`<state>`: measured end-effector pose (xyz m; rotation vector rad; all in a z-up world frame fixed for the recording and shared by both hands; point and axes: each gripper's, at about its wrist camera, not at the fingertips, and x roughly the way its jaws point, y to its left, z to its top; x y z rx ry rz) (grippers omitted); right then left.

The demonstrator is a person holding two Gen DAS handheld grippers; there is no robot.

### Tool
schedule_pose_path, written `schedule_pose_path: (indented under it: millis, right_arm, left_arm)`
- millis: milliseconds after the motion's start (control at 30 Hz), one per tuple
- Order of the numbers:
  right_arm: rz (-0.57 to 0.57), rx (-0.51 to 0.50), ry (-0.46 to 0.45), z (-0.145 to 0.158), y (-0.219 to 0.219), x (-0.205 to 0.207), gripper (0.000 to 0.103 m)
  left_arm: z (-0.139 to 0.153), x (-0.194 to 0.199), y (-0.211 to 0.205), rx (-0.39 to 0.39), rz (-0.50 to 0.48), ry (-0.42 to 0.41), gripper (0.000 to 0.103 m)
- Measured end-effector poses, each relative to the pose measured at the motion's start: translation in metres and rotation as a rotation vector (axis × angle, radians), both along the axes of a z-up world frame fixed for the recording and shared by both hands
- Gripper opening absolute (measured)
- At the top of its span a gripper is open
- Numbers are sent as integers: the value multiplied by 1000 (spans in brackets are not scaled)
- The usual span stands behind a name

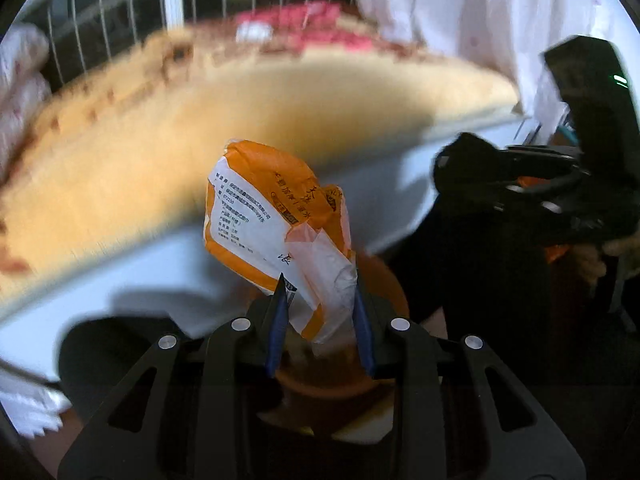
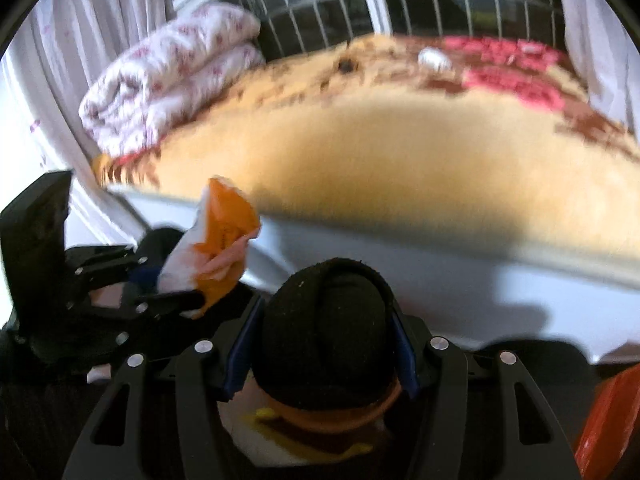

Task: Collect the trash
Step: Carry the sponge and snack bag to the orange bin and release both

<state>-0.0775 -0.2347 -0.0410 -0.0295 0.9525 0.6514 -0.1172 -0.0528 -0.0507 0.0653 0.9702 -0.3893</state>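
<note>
My left gripper (image 1: 319, 286) is shut on a crumpled orange and white plastic wrapper (image 1: 276, 208), which sticks up between the blue pads. Under it is the round orange rim of a bin (image 1: 390, 292). My right gripper (image 2: 325, 306) is shut on a black cloth bundle (image 2: 324, 332), held over the same orange rim (image 2: 340, 416), where white and yellow scraps lie inside. In the right wrist view the left gripper (image 2: 168, 282) shows at the left with the wrapper (image 2: 224, 220). In the left wrist view the right gripper (image 1: 472, 164) shows at the right with the black bundle (image 1: 460, 156).
A bed with a yellow blanket (image 2: 400, 152) and a white frame (image 2: 400, 264) runs across behind. A folded flowered quilt (image 2: 160, 80) lies at its left end, and a small white thing (image 2: 434, 58) lies near the far edge. Behind are a barred window (image 2: 320, 4) and curtains. A red-orange object (image 2: 608, 424) sits low right.
</note>
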Motion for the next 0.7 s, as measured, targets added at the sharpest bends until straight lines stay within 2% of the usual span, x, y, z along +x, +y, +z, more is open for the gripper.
schedule_pose_path:
  millis: [67, 167, 300, 400, 500, 700]
  right_arm:
    - [15, -38, 17, -15, 4, -2, 57]
    - [23, -105, 28, -36, 13, 2, 57]
    - [24, -147, 101, -75, 20, 17, 57]
    - [28, -169, 171, -100, 25, 24, 57]
    - [44, -210, 197, -116, 29, 26, 57]
    - [56, -222, 240, -130, 33, 32, 57]
  left_arm:
    - [-22, 11, 0, -4, 12, 70, 29]
    - [-53, 24, -8, 66, 13, 117, 29]
    - [-97, 42, -20, 107, 3, 222, 29]
    - [-119, 49, -21, 120, 7, 281, 29]
    - [-132, 51, -15, 106, 16, 326, 29]
    - [-146, 52, -4, 88, 23, 367, 29]
